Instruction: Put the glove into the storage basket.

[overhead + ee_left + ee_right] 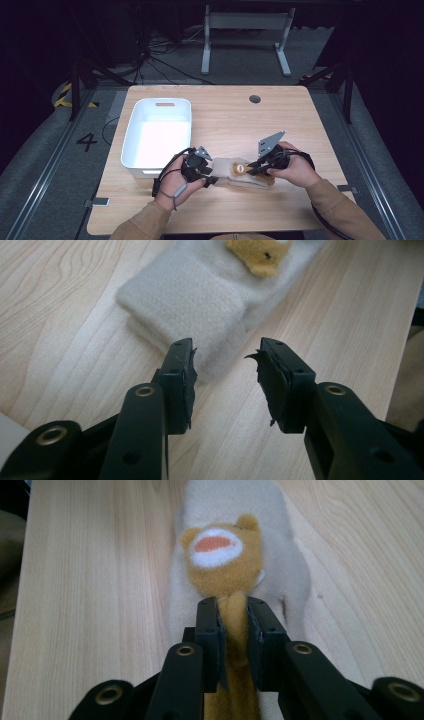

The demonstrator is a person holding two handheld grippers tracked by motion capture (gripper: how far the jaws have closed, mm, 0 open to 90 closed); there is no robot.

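Dark room all around, grey floor with a yellow-and-black hazard strip off to the left, a painted "4" (87, 142), some loose cables and the white legs of another table (246, 37) at the back. The work surface is a light wooden table (225, 112) with a small round hole (255, 99) near the far edge. A white plastic bin (157, 135) sits on the left half, nothing in it that I can see, handle slot on its far wall. Just right of the bin's near corner lies a cream fleece sock (239, 176) with a brown-orange bear face piece (241, 169) on it, flat on the wood between both hands. The right gripper (234, 630) has its jaws pinched on the brown strip running from that bear face, fabric squeezed between the pads. The left gripper (225, 377) is spread wide, hovering just off the cream cuff end with bare wood in the gap, touching nothing. From the high view the hands and gripper bodies cover much of the sock's ends.
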